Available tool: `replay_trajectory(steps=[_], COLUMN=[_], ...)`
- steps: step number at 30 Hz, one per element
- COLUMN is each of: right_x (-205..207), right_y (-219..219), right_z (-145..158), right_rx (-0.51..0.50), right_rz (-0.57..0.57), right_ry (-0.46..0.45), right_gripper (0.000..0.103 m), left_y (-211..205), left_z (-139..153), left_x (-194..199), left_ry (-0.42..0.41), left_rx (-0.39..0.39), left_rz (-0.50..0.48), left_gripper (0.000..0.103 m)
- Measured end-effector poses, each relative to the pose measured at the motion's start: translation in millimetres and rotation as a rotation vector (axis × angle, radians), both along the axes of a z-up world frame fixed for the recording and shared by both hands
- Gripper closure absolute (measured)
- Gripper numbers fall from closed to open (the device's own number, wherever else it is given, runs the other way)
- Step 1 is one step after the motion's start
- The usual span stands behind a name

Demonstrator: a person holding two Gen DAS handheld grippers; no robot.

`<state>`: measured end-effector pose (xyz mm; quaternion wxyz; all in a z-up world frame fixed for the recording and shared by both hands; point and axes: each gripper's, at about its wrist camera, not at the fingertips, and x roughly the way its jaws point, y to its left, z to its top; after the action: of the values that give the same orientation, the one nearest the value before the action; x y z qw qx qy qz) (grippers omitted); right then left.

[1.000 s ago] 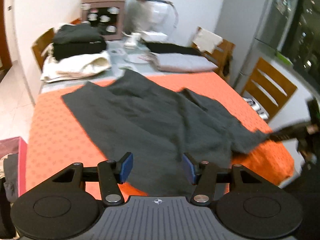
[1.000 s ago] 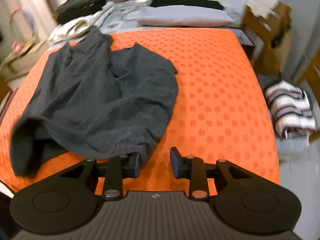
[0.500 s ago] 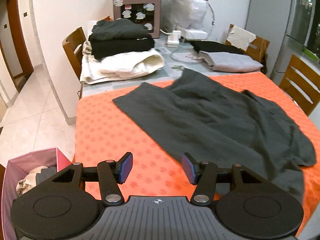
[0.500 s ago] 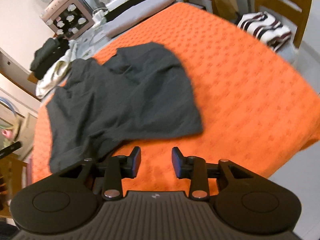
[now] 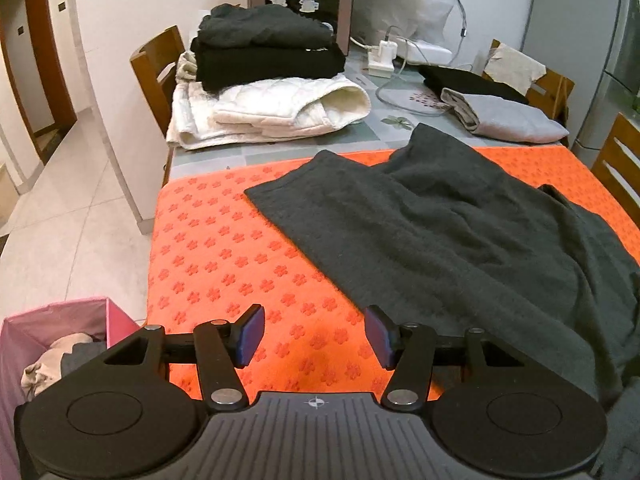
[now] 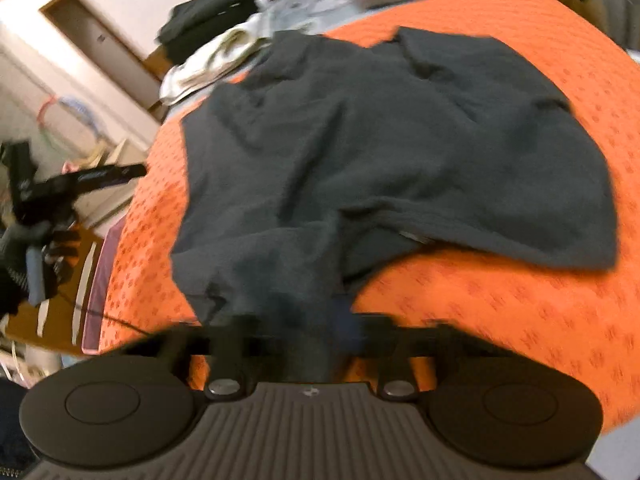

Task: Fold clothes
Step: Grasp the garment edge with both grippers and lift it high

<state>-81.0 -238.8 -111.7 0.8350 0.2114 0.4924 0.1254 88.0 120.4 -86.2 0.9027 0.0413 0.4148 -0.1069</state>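
Blurring hides your right gripper (image 6: 310, 330) tips, now pinching the garment (image 6: 360, 152) hem at lower centre; earlier empty. Left gripper (image 5: 314, 336) spread, empty.

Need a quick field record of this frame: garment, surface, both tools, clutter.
garment: dark grey garment, spread out and rumpled, unfolded
surface: orange cloth over the table
left tool: open, nothing between its pads, above bare cloth beside the garment's left edge
right tool: shut on the garment's near edge; view blurred
behind: folded stack, black on white; grey folded item
floor: pink bin with clothes, lower left
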Motion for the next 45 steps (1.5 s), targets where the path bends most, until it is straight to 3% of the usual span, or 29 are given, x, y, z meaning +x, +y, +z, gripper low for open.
replay_trajectory(steps=[3, 10, 17, 25, 28, 35, 36, 38, 39, 41, 45], right_x=[-2, -19, -29, -23, -23, -28, -29, -29, -30, -31, -33], right_y=[1, -62, -133, -168, -168, -165, -165, -163, -163, -161, -159], right_z=[23, 107, 174, 155, 141, 127, 127, 127, 128, 128, 133], right_rx=[-0.035, -0.242, -0.461, -0.482, -0.470, -0.452, -0.451, -0.447, -0.446, -0.445, -0.452], right_rz=[0.002, -0.180, -0.355, -0.425, -0.449, -0.464, -0.466, -0.465, -0.464, -0.461, -0.459], right_ry=[-0.070, -0.217, -0.338, -0.287, -0.263, -0.239, -0.238, -0.237, -0.238, -0.239, -0.254], right_gripper=[0.101, 0.101, 0.101, 0.101, 0.101, 0.101, 0.101, 0.101, 0.101, 0.101, 0.101], left_y=[-6, -25, -49, -119, -139, -170, -173, -178, -179, -177, -163], left_z=[-1, -6, -1, -21, -32, -50, -52, -53, -53, -44, -7], left_x=[0, -2, -1, -12, -3, 25, 27, 28, 29, 28, 25], left_ry=[-0.027, -0.082, -0.077, -0.154, -0.178, -0.177, -0.181, -0.207, -0.226, -0.287, -0.377], left_rx=[0.045, 0.153, 0.070, 0.183, 0.237, 0.280, 0.285, 0.298, 0.308, 0.303, 0.219], left_rz=[-0.046, -0.136, -0.164, -0.368, -0.388, -0.412, -0.413, -0.396, -0.377, -0.298, -0.158], left_gripper=[0.041, 0.041, 0.041, 0.039, 0.039, 0.040, 0.043, 0.067, 0.096, 0.098, 0.098])
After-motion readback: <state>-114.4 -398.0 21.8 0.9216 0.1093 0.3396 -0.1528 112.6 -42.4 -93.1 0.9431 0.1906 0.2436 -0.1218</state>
